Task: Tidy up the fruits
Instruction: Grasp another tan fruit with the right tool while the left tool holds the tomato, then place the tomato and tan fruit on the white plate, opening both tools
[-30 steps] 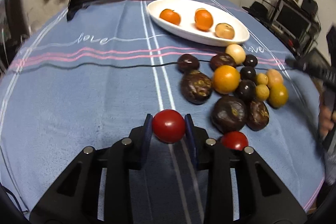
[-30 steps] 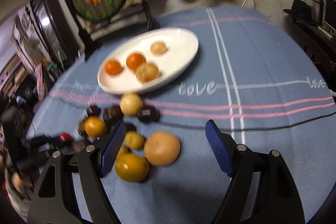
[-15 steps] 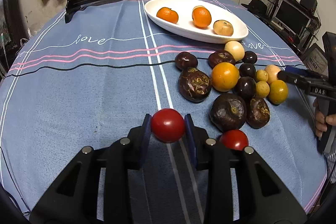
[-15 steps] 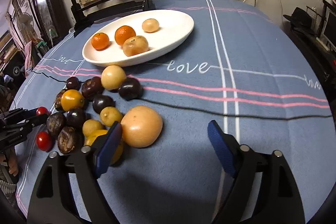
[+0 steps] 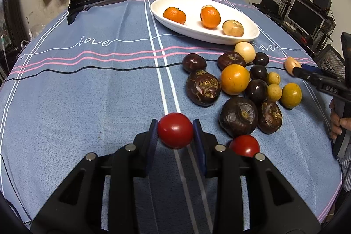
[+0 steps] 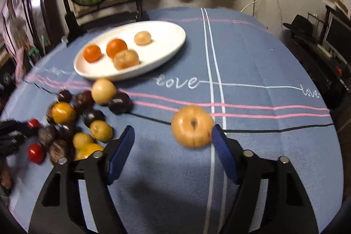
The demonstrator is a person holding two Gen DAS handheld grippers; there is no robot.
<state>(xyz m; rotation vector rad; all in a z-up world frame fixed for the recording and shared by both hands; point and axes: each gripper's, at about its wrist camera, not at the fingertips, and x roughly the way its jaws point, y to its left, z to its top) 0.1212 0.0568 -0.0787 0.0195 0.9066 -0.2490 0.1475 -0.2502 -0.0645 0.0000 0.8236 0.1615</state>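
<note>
The left gripper (image 5: 175,135) pinches a red tomato (image 5: 175,130) between its two blue pads, held just above the blue tablecloth (image 5: 87,91) over the white double stripe. A second red tomato (image 5: 244,145) lies on the cloth just right of that gripper's right finger, at the near edge of a loose heap of fruit: dark brown water chestnuts (image 5: 238,116), dark plums (image 5: 255,90), a bright orange (image 5: 234,79), small yellow fruits (image 5: 274,92) and a pale round fruit (image 5: 244,51). Beyond the heap, at the far side of the table, a white oval dish (image 5: 197,30) holds two mandarins (image 5: 174,15) and, to their right, a tan fruit (image 5: 233,28); the right wrist view shows another pale fruit (image 6: 142,38) farther back in the dish. The right gripper (image 6: 173,139) has its jaws closing, with a tan apple-like fruit (image 6: 192,127) between them, its edge against the right pad (image 6: 221,150) while a clear gap remains to the left pad; the fruit is blurred, and whether it rests on the cloth cannot be told. It sits right of the heap, near the pink stripes.
</note>
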